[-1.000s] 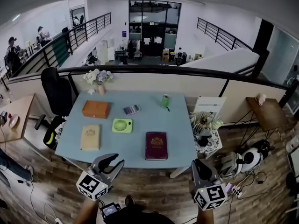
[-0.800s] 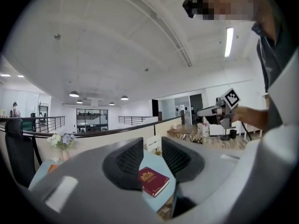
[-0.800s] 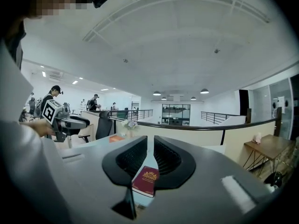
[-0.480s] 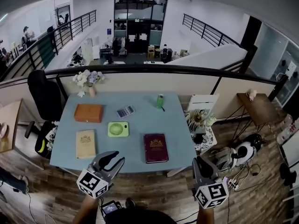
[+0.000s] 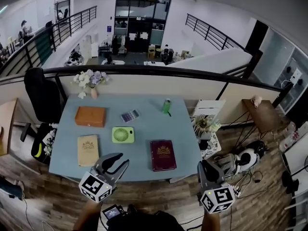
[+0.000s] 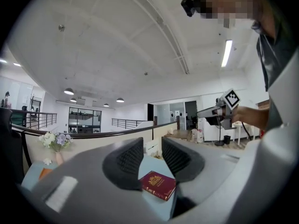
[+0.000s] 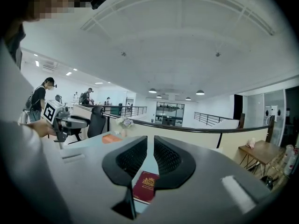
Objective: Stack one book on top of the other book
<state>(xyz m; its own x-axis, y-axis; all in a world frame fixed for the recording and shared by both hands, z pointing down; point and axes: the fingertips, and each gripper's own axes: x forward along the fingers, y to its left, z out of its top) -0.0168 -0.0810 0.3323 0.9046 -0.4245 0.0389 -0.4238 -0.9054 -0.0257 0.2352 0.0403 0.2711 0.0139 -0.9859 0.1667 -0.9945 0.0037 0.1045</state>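
A dark red book (image 5: pixel 163 154) lies near the front edge of the light blue table (image 5: pixel 144 124), right of centre. A tan book (image 5: pixel 88 150) lies at the front left. Both grippers hover off the table, short of its near edge. My left gripper (image 5: pixel 122 161) is below the gap between the two books, my right gripper (image 5: pixel 206 166) past the table's right corner. Both are shut with only a narrow slit and nothing between the pads. The red book (image 6: pixel 159 185) shows below the left gripper (image 6: pixel 152 141), and the red book (image 7: pixel 145 185) also shows below the right gripper (image 7: pixel 150 141).
An orange box (image 5: pixel 90 116), a green fan (image 5: pixel 123 134), a calculator (image 5: pixel 129 115), a green bottle (image 5: pixel 167 106) and a flower vase (image 5: pixel 90 81) stand on the table. A black chair (image 5: pixel 41 97) is at its left, a small cluttered side table (image 5: pixel 207 129) at its right.
The head view has shifted: chair and room have slid left and the table looks slightly nearer. Both grippers have advanced with the person, jaws unchanged. The books have not moved.
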